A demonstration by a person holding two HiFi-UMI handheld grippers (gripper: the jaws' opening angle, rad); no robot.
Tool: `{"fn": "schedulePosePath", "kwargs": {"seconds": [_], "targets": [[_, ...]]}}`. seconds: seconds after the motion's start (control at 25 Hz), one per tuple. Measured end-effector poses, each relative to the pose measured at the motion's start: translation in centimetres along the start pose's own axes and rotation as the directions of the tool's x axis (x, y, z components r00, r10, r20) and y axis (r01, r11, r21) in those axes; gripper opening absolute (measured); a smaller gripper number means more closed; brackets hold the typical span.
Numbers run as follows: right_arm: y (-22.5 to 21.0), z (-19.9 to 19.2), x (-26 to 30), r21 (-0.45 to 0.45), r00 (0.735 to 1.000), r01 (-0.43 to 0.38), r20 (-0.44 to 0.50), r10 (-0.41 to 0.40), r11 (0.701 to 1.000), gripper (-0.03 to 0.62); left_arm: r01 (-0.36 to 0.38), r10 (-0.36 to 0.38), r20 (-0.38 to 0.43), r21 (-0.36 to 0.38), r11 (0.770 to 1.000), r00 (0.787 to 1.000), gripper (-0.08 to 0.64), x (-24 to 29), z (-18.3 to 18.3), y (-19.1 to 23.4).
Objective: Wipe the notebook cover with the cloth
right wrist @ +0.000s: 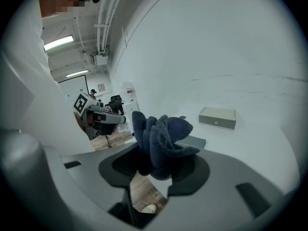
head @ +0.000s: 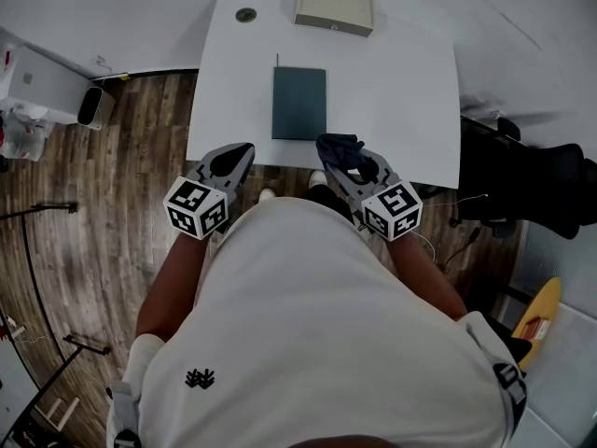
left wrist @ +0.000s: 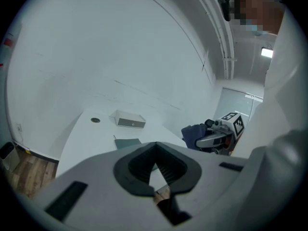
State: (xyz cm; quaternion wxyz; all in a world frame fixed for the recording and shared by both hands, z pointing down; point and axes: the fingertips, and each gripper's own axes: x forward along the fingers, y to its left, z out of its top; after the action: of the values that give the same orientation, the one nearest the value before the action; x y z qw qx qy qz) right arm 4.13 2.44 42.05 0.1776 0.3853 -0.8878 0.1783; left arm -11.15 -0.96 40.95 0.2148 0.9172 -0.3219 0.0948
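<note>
A dark teal notebook (head: 298,103) lies flat in the middle of the white table (head: 401,82); it also shows in the left gripper view (left wrist: 127,142) and the right gripper view (right wrist: 193,142). Just off the table's near edge, my right gripper (head: 343,161) (right wrist: 159,159) is shut on a bunched dark blue cloth (head: 340,147) (right wrist: 161,134), a little right of the notebook's near end. At the near left my left gripper (head: 234,159) (left wrist: 155,149) hangs shut and holds nothing, short of the table edge.
A beige box (head: 334,9) (left wrist: 130,121) stands at the table's far edge, with a round cable hole (head: 245,14) to its left. A black chair (head: 536,187) sits right of the table, and white units (head: 37,84) stand on the wooden floor at left.
</note>
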Motion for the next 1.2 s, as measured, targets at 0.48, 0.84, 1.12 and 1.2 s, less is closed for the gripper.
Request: {"fn": "schedulePosePath", "kwargs": {"seconds": [0.48, 0.84, 1.12, 1.2], "targets": [[-0.3, 0.7, -0.1, -0.003, 1.000, 0.007, 0.010, -0.007, 1.000, 0.160, 0.012, -0.012, -0.004, 0.014, 1.000, 1.000, 0.006, 0.6, 0.4, -0.1], [0.2, 0.7, 0.3, -0.001, 1.000, 0.019, 0.009, -0.019, 1.000, 0.160, 0.033, -0.032, -0.025, 0.015, 0.999, 0.999, 0.006, 0.9, 0.1, 0.5], [0.8, 0.5, 0.4, -0.009, 1.000, 0.016, -0.014, -0.016, 1.000, 0.160, 0.043, -0.042, -0.030, 0.017, 0.999, 0.999, 0.006, 0.6, -0.3, 0.5], [1.0, 0.1, 0.2, -0.011, 0.999, 0.018, -0.028, -0.018, 1.000, 0.160, 0.042, -0.041, -0.033, 0.023, 0.999, 0.999, 0.006, 0.4, -0.7, 0.5]]}}
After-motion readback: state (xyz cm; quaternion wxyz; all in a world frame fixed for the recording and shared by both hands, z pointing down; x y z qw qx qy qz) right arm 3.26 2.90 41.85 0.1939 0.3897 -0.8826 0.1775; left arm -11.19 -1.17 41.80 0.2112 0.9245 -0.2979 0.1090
